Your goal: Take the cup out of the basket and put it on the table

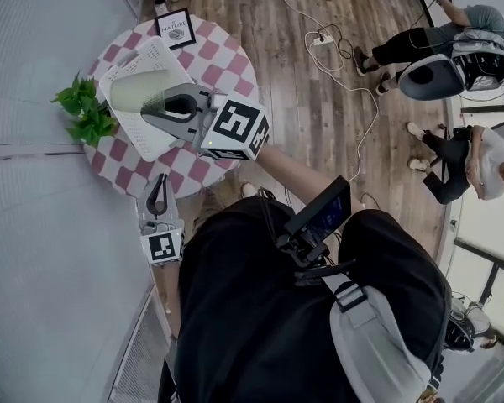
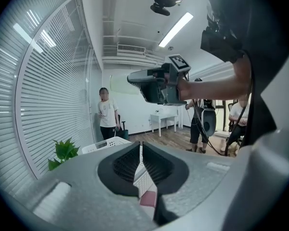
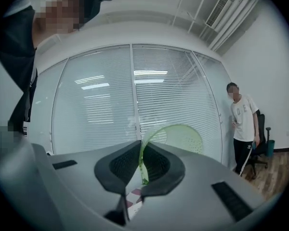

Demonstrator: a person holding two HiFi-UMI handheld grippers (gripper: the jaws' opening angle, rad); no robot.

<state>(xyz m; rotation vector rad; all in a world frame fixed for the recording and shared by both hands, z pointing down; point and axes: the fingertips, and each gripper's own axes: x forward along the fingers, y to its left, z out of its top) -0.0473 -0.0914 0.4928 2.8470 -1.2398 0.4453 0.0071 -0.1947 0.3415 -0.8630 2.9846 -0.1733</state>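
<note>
Right tongs (image 1: 149, 107) pinching cup (image 1: 134, 91) rim over basket (image 1: 164, 57), left tongs (image 1: 157, 179) pressed together at table (image 1: 206, 166) edge

Daylight through the blinds (image 3: 101, 105) beyond the jaws in the right gripper view and a ceiling strip light (image 2: 176, 29) high above the jaws in the left gripper view keep the room evenly bright, with soft shadows. The translucent cup (image 3: 180, 138) between the right jaws glows, lit from behind. Both gripper views bow strongly toward black round edges, and the foreground just below the jaws is blurred.
</note>
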